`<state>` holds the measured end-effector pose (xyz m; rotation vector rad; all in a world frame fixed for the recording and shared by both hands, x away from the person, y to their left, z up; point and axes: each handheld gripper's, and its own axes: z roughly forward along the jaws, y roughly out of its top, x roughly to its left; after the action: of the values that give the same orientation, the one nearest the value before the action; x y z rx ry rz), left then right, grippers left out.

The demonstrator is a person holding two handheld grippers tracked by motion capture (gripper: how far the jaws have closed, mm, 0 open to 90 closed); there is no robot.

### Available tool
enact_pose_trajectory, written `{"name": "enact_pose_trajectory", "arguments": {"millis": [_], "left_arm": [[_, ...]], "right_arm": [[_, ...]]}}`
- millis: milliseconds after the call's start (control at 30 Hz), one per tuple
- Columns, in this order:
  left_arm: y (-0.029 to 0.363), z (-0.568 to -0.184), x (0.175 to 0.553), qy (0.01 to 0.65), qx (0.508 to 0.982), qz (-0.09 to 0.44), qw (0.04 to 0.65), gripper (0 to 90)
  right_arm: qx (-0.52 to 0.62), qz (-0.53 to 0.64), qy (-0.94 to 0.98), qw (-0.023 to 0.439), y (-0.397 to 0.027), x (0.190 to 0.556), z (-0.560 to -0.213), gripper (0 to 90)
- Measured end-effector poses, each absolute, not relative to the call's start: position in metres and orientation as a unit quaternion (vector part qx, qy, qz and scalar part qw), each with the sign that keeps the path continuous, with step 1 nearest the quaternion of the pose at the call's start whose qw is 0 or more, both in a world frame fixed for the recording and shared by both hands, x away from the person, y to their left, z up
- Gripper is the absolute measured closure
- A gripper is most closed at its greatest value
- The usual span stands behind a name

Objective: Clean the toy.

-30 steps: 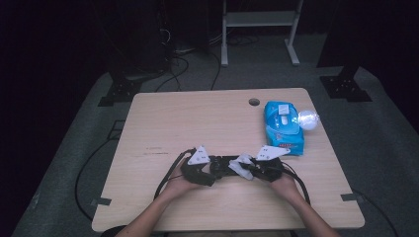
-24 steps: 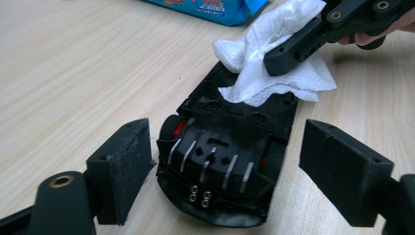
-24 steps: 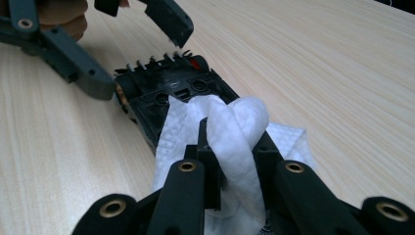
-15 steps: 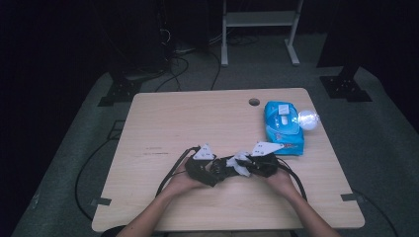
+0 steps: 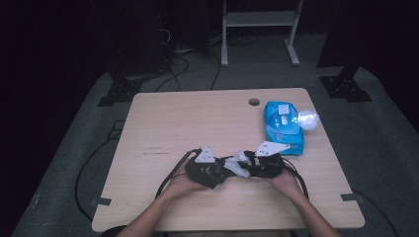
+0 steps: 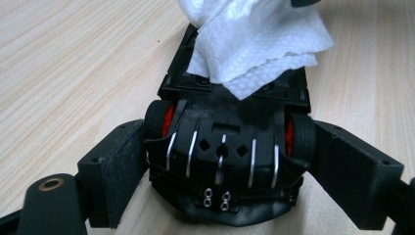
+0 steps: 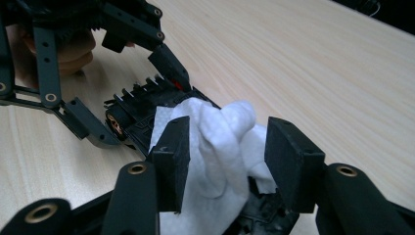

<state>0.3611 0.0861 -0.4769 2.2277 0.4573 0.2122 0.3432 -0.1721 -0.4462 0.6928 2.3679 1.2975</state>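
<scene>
left gripper pinches a black toy car; right gripper, its jaws just opening, stands spread around a white wipe, which may slide off.

Both my forearms come in low, hands side by side near the table's front edge. My left gripper has its jaws clamped either side of its load. My right gripper points toward it, jaws just opening, pads standing apart.
</scene>
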Motion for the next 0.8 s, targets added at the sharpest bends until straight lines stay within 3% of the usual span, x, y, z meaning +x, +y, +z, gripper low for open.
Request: {"name": "enact_pose_trajectory", "arguments": {"millis": [67,167,300,467,800], "left_arm": [[0.086,-0.477,0.36,0.177,0.887,0.086,0.417,22.2],[0.086,-0.477,0.36,0.179,0.887,0.088,0.416,22.7],[0.085,-0.475,0.359,0.176,0.887,0.093,0.417,22.8],[0.086,-0.473,0.356,0.167,0.885,0.099,0.422,23.4],[0.084,-0.472,0.355,0.157,0.89,0.108,0.415,23.6]], "right_arm": [[0.236,0.457,0.838,0.182,-0.169,0.342,-0.448,57.0],[0.22,0.451,0.845,0.184,-0.161,0.341,-0.453,67.0],[0.216,0.445,0.85,0.183,-0.156,0.341,-0.457,68.0],[0.247,0.449,0.844,0.158,-0.16,0.349,-0.462,78.3],[0.244,0.481,0.836,0.1,-0.137,0.347,-0.459,79.9]]}}
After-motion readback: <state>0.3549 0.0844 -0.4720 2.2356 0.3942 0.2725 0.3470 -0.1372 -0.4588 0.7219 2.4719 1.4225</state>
